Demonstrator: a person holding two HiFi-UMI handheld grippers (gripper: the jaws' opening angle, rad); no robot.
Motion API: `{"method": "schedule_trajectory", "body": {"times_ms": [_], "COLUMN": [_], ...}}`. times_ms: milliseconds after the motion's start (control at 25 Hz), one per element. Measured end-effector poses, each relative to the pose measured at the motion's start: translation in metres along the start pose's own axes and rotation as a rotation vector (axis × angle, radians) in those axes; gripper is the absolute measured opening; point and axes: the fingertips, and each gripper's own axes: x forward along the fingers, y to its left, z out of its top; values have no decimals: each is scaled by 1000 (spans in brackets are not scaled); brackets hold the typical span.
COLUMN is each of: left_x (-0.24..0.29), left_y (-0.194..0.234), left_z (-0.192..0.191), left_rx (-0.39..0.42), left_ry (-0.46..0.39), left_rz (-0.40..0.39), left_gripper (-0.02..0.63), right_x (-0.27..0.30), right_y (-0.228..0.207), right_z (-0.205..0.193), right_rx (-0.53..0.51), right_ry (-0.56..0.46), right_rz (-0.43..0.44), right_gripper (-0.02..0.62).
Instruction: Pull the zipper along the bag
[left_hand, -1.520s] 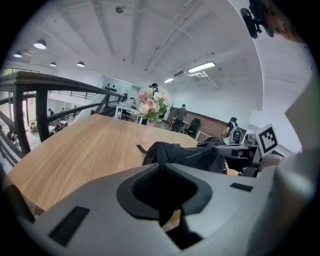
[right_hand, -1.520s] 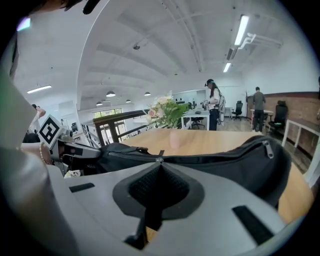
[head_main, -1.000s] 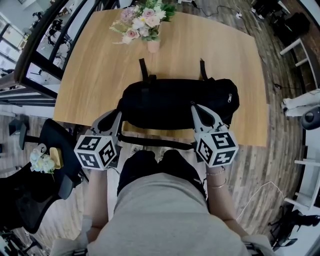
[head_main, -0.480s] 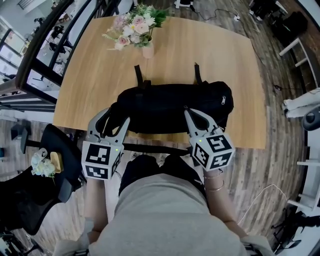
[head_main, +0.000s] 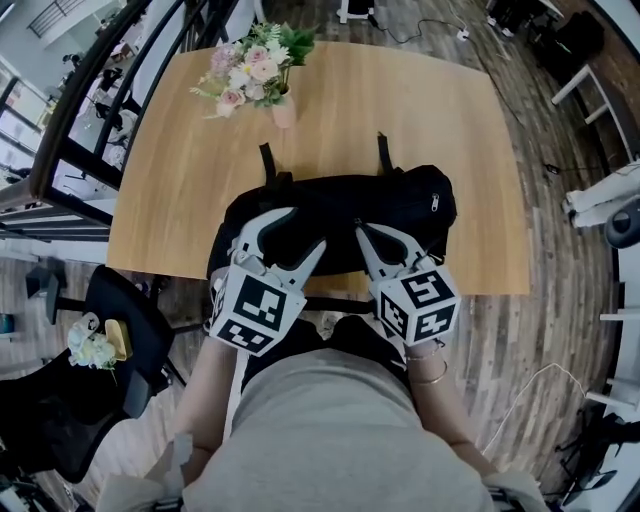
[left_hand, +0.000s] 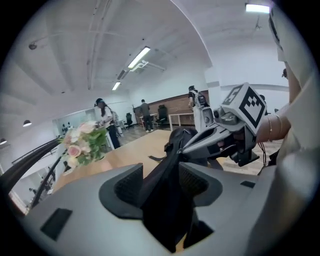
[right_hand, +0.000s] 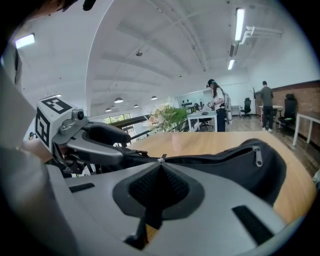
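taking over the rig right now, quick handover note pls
left tongs: open wide, have just been opening. A fold of the black bag stands between them, not gripped.
right tongs: shut on the bag's top seam. The small metal piece at their tips is likely the zipper pull.
Bag: lies across the near edge of the wooden table, with the flowers at the far side.
Done: right-hand hold taken. How far the zipper has run cannot be told.
Left to do: grip the bag with the left tongs, then pull the zipper along.

Grey left tongs (head_main: 306, 227) and right tongs (head_main: 360, 232) carry black-and-white marker cubes (head_main: 256, 310); beige shirt (head_main: 330, 430), dark trousers (head_main: 290, 345).
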Motion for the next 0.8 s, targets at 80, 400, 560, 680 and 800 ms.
{"method": "schedule_trajectory", "body": {"times_ms": [80,400,560,680,800], "left_x": [16,53,53,50,49], "left_y": [-15,-32,-32,-30,-30], "left_z": [2,-5,-7,-10,-9], "left_rx": [30,150,143,131,124], "left_ry": [12,87,83,79,72], "left_rz": [-51,-74,-75,-82,-82], "left_gripper": [238,125,75,67,69], "right_x": [0,-1,-3,-5,-8], "right_y": [1,-1,-5,-15,-23], "right_z": [2,8,7,4,3], "right_rx": [-4,-40,-52,-47,-40], "right_ry": [-1,0,2,5,5], "right_rz": [2,-5,-19,-39,-48], "right_gripper": [9,9,9,9,11]}}
